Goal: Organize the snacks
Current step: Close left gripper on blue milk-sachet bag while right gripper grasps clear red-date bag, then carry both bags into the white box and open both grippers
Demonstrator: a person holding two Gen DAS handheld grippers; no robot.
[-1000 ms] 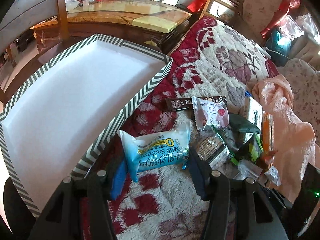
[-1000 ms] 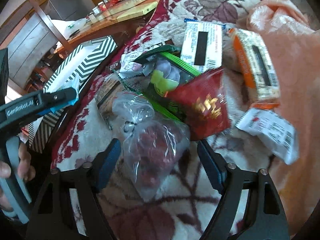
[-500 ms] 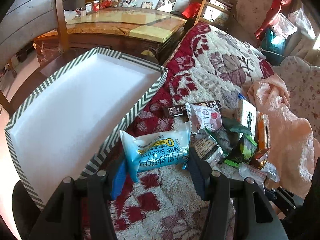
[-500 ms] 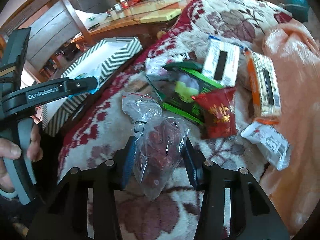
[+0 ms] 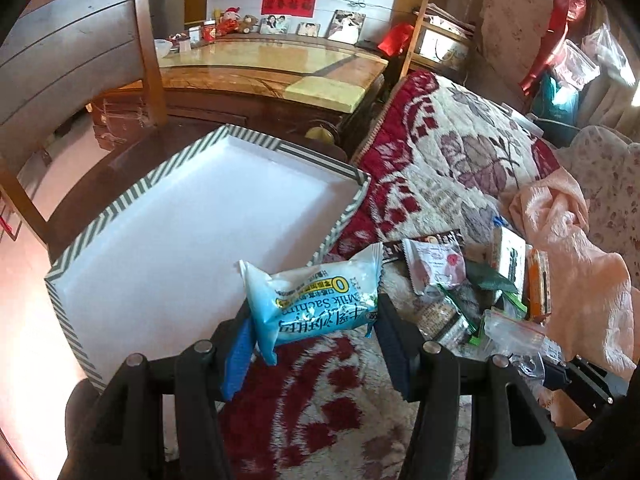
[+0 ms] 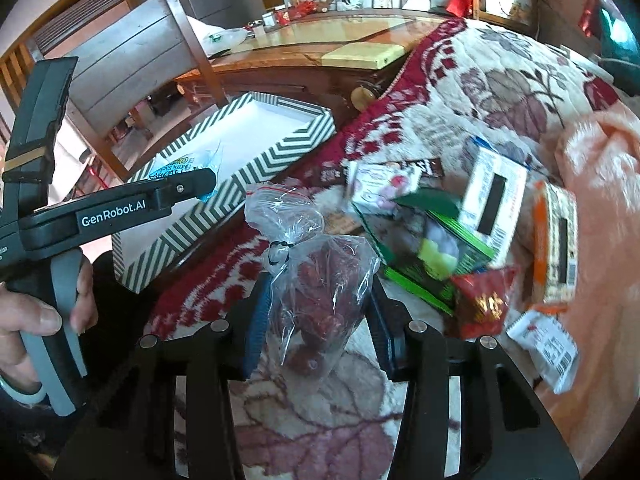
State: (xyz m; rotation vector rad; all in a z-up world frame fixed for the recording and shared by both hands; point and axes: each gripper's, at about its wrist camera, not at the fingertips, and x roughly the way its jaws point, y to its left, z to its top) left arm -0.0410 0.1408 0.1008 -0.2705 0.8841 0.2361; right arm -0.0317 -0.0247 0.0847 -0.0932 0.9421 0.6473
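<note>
Currently the largest item is the floral blanket [image 5: 452, 168], cream with red and mauve leaf patterns, which covers the surface carrying the snacks. A peach-coloured cloth [image 5: 576, 256] lies crumpled along its right side. At the blanket's left edge sits the chevron-striped box [image 5: 352, 208], open-topped with a white interior; no snack rests on its floor in the left wrist view. Behind the box stands a wooden counter [image 5: 280, 68] with a glossy yellow top carrying framed photographs and small ornaments.

A loose heap of snacks lies on the blanket to the right of the box: a white packet with a black panel [image 6: 496, 196], an orange-edged packet [image 6: 560, 240], a green packet [image 6: 436, 248], a small red packet [image 6: 488, 300], a pale pink-printed sachet [image 5: 436, 264] and a dark chocolate bar [image 6: 424, 168].

The left hand-held gripper [image 5: 312, 324] pinches a light blue milk snack packet [image 5: 316, 300] by its sides, holding it clear of the blanket at the box's near right wall. A person's hand [image 6: 44, 320] grasps this gripper's handle in the right wrist view.

The right hand-held gripper [image 6: 316, 312] has just been closing and now pinches a clear plastic bag of red dried fruit [image 6: 320, 292], knotted at its neck, raised above the blanket just beside the heap.
</note>
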